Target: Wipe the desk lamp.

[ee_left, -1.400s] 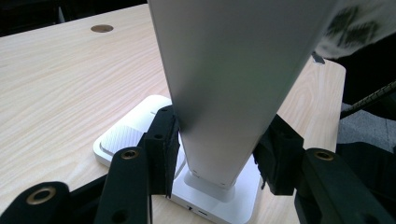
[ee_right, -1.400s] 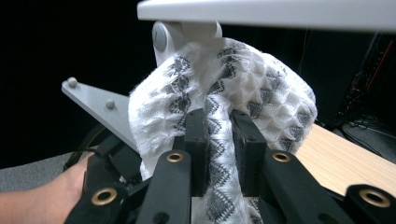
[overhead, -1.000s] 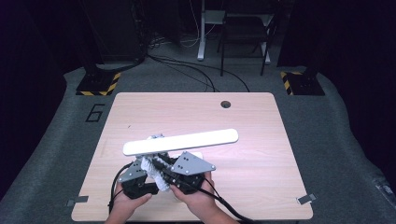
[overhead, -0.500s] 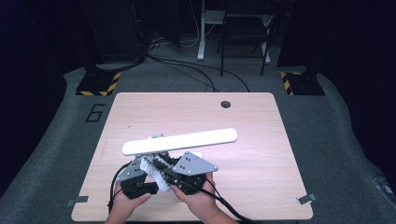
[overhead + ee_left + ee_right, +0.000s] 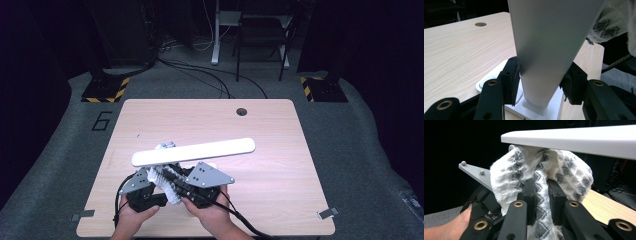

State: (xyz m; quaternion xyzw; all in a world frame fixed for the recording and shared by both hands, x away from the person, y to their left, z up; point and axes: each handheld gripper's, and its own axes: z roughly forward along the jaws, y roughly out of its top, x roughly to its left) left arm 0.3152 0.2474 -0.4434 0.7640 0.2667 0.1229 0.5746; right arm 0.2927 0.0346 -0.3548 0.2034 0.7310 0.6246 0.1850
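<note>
Lamp [image 5: 194,152]: a white desk lamp with a long flat head bar, standing near the front left part of the bench [image 5: 270,125], directly ahead of the person's hands. In the left gripper view its upright stem [image 5: 544,50] rises from a flat white base [image 5: 499,75] resting on the bench surface. The head bar sits roughly level above the stem and extends toward the bench centre.

Cloth [image 5: 536,170]: a white waffle-weave cloth with dark diamond marks. It is bunched against the underside of the head bar near its left end, in contact with it.

Right gripper [image 5: 541,195]: jaws closed on the cloth, which passes between them and spills upward to the bar.

Left gripper [image 5: 541,82]: jaws set on either side of the lower stem, pads pressed to it, so the lamp is braced just above its base.

Status, as a judgement: the work in hand appears to be wiping the lamp. Bracing and cloth contact are established, and the wipe appears to be at the left end of the bar's underside. No dirt or cleaned zone can be distinguished on the white surfaces, so completed coverage cannot be told. The rest of the bar toward its right end [image 5: 245,145] likely remains, followed by release of the stem.
</note>
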